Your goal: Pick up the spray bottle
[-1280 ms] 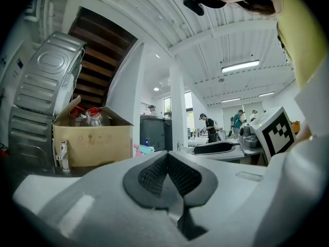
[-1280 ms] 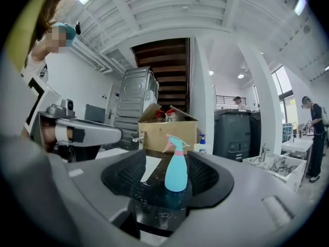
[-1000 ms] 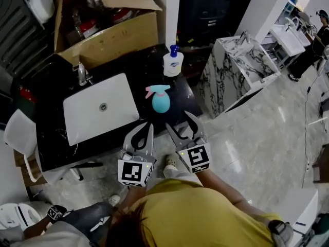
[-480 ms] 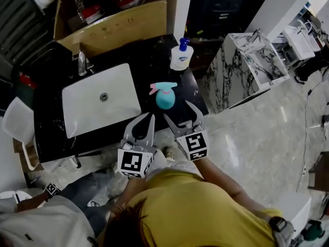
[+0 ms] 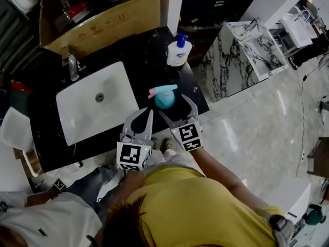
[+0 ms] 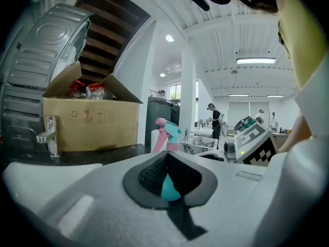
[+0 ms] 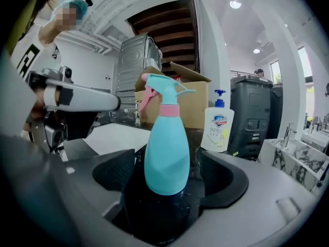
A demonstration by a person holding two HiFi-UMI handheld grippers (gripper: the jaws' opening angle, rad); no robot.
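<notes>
A teal spray bottle (image 5: 164, 97) with a pink collar and trigger stands upright on the black counter (image 5: 145, 66), right of the sink. My right gripper (image 5: 174, 106) is low at the counter's front edge, its jaws opening wide. The bottle (image 7: 165, 149) stands between the two pads, clear of both. In the right gripper view the right gripper (image 7: 167, 183) frames the bottle's base. My left gripper (image 5: 144, 116) hovers just left of the bottle with its jaws shut and empty. Between the left gripper (image 6: 167, 164) jaws, only a sliver of the bottle's (image 6: 167, 131) body shows.
A white sink (image 5: 82, 122) with a faucet (image 5: 72, 66) fills the counter's left. A pump soap bottle (image 5: 179, 50) stands behind the spray bottle. An open cardboard box (image 5: 97, 19) sits at the back. A marble cabinet (image 5: 247, 50) stands to the right.
Both grippers have moved forward and down toward the counter. The right jaws have spread wider and now flank the spray bottle. The bottle has not moved.
</notes>
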